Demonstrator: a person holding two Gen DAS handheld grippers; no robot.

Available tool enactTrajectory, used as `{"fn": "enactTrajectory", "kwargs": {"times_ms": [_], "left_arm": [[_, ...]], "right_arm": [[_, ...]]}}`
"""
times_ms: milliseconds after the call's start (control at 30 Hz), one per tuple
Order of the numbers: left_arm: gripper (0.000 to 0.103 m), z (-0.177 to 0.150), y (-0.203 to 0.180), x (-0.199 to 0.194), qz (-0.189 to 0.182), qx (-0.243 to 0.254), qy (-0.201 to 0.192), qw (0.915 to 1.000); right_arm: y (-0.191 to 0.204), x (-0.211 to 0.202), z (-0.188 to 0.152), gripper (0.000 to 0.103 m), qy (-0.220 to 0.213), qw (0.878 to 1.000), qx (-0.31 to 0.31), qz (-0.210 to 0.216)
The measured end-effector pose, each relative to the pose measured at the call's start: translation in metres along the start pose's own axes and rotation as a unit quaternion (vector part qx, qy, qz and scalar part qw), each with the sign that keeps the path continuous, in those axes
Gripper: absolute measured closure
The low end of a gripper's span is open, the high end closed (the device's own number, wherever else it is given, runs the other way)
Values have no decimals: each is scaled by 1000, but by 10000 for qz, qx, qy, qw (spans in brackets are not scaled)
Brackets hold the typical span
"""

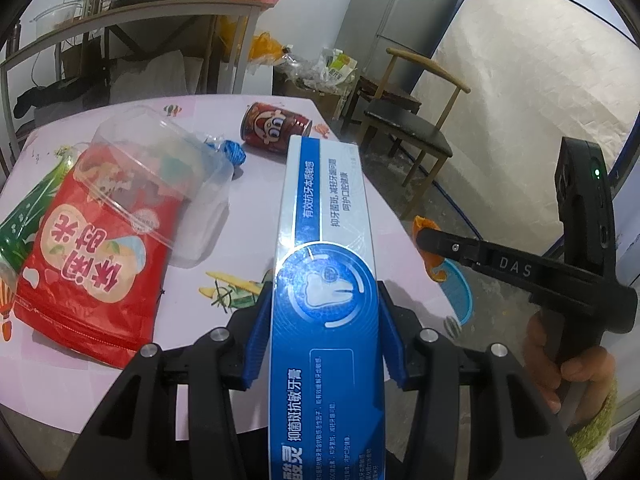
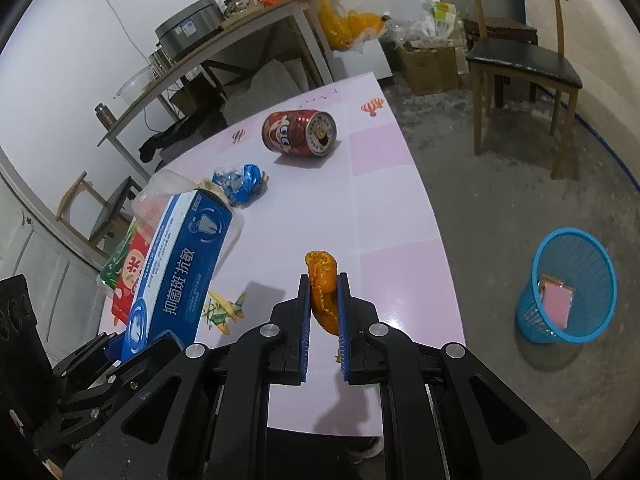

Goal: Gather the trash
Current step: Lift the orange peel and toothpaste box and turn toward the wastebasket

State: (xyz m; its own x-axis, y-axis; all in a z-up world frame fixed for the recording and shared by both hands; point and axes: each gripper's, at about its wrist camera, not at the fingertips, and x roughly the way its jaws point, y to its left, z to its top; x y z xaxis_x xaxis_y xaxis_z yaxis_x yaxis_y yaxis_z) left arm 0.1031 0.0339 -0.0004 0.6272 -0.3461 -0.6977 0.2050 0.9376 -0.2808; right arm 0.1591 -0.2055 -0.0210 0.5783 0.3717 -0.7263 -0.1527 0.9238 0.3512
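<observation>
My left gripper (image 1: 324,300) is shut on a long blue and white toothpaste box (image 1: 326,248), lifted over the pink table (image 1: 248,216). The same box (image 2: 176,268) shows at the left of the right wrist view. My right gripper (image 2: 323,280) is shut on an orange peel (image 2: 322,280), held above the table's near edge (image 2: 400,280); the peel (image 1: 430,252) also peeks past that gripper's finger in the left wrist view. A blue mesh waste basket (image 2: 568,284) stands on the floor to the right with a pink packet inside.
On the table lie a red drink can (image 2: 300,132), a crumpled blue wrapper (image 2: 240,184), a clear plastic container (image 1: 160,168), a red snack bag (image 1: 92,260) and a green packet (image 1: 24,216). A wooden chair (image 2: 524,64) stands beyond the basket.
</observation>
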Motion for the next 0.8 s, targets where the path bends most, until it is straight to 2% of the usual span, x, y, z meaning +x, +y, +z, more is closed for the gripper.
{"fn": "enactTrajectory", "kwargs": {"times_ms": [800], "left_arm": [[56, 51, -39, -14, -478, 132, -594, 9970]], "right_arm": [[-24, -50, 11, 92, -622, 9972, 414, -30]]}}
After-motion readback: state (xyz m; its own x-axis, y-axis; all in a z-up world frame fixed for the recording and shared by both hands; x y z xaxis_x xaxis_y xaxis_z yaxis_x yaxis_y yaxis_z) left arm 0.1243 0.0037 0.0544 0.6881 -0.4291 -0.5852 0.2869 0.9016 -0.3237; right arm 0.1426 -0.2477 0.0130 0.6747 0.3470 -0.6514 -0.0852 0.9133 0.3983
